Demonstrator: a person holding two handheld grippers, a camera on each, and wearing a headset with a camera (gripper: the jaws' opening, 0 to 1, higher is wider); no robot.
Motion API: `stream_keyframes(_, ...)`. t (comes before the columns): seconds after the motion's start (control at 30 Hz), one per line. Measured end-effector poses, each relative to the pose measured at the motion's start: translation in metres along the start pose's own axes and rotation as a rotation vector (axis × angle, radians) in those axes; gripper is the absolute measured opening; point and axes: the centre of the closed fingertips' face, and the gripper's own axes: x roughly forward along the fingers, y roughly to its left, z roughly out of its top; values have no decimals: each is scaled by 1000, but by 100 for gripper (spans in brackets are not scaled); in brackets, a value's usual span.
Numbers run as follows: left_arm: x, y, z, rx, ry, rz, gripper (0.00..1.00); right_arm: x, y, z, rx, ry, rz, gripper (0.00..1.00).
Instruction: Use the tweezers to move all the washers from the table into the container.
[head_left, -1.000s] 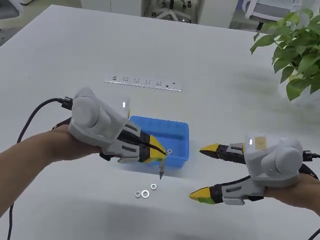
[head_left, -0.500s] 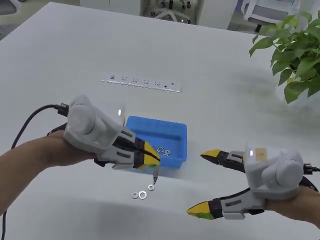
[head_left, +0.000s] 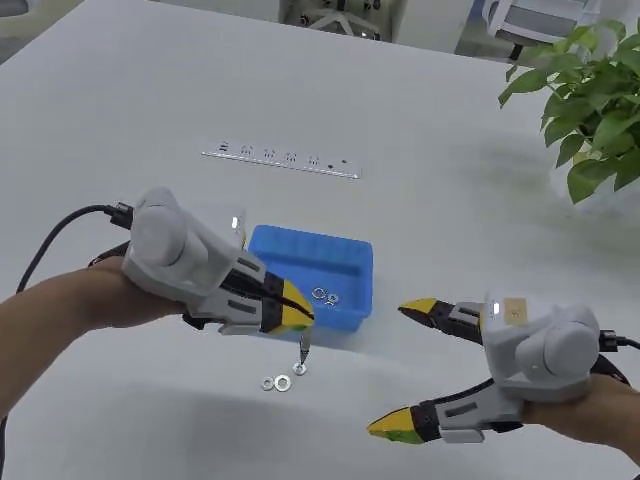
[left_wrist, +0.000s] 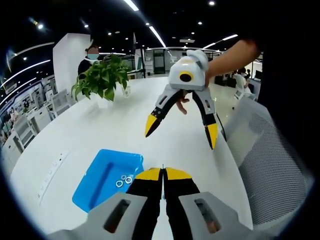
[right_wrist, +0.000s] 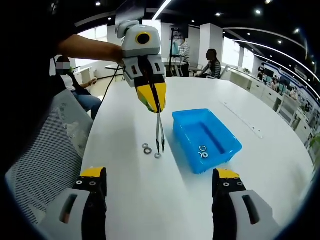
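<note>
My left gripper (head_left: 296, 308) is shut on a pair of thin metal tweezers (head_left: 302, 352) that point down at the table. Their tips hover right at the nearest of three loose washers (head_left: 299, 369); the other two (head_left: 276, 384) lie just left of it. Behind them stands the blue container (head_left: 300, 250), with two washers (head_left: 326, 296) inside near its front wall. My right gripper (head_left: 403, 367) hangs open and empty to the right. In the right gripper view, the tweezers (right_wrist: 159, 132) drop from the left gripper (right_wrist: 151, 97) to the washers (right_wrist: 157, 155) beside the container (right_wrist: 200, 125).
A white power strip (head_left: 280, 160) lies flat behind the container. A potted green plant (head_left: 590, 110) stands at the far right of the table. A cable (head_left: 60, 245) trails from the left gripper. Office chairs stand beyond the table's far edge.
My left gripper has drawn back from the container's front edge, moving down and left. The tweezer tips now sit at the nearest loose washer. The right gripper has barely moved.
</note>
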Motion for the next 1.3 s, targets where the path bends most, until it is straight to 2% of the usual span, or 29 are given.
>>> stream_keyframes(0.63,1,0,-8,-7,-7,8,4,3,3,1,4,9,9,85)
stream_keyframes(1.3,-1,2,-10,-9,-4,-1,4,13,-2,9,-44,3,44,79)
